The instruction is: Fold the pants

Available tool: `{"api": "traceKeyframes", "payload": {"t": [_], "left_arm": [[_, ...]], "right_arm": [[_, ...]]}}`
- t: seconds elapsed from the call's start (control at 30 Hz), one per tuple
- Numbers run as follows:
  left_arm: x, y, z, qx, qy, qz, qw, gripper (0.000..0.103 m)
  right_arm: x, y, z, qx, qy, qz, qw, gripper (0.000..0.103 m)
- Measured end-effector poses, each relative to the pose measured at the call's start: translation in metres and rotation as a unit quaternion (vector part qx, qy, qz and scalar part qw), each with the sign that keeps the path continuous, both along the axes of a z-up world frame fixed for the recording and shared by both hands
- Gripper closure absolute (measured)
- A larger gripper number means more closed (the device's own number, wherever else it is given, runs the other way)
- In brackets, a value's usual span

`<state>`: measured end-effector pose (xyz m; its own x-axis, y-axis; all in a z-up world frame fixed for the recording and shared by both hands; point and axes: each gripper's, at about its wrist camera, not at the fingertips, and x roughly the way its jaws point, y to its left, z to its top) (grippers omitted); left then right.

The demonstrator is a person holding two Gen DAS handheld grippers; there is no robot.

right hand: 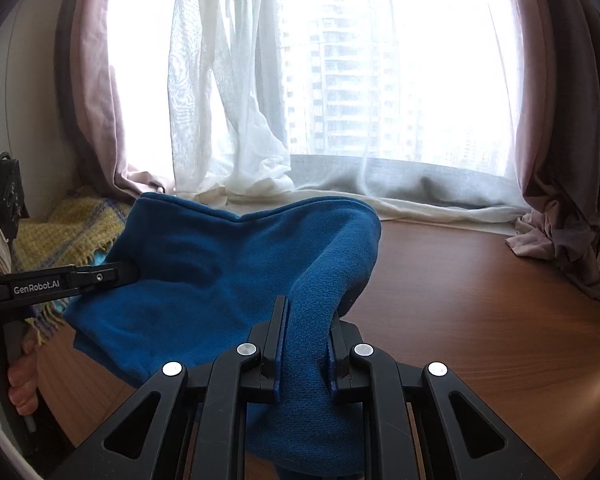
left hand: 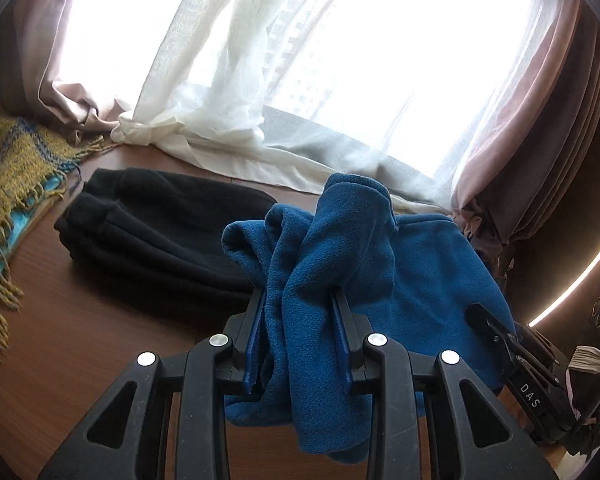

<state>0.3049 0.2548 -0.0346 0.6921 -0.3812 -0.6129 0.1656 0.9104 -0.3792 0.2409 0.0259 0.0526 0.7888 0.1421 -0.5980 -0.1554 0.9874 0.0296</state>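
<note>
Both grippers clamp the blue fleece pants [left hand: 340, 248] at frame centre, left gripper [left hand: 300, 300] lettered "GenRobot.AI" at the right view's left edge, right gripper [right hand: 306, 316] lettered "DAS" at the left view's lower right.

"DAS" marks the right gripper [left hand: 476, 316]; "GenRobot.AI" the left gripper [right hand: 130, 271].

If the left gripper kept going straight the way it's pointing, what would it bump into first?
Apart from the blue pants the left gripper already pinches, probably the wooden table near the folded black pants, since it points downward. Depth is hard to judge.
</note>
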Motion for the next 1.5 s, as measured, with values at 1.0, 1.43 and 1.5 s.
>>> {"api": "traceKeyframes", "payload": {"t": [1.0,1.43,1.5], "left_arm": [[0.145,0.153,-0.058,0.038,0.048,-0.011,0.9980,0.070],[0.131,0.157,-0.038,0.094,0.023,0.003,0.9953,0.057],[0.120,0.161,-0.023,0.105,0.002,0.018,0.9943,0.053]], "right_arm": [[0.148,0.164,-0.071,-0.040,0.048,-0.012,0.998,0.086],[0.145,0.157,-0.068,-0.078,0.052,-0.058,0.994,0.059],[0.136,0.155,-0.042,-0.084,0.014,-0.071,0.994,0.059]]}}
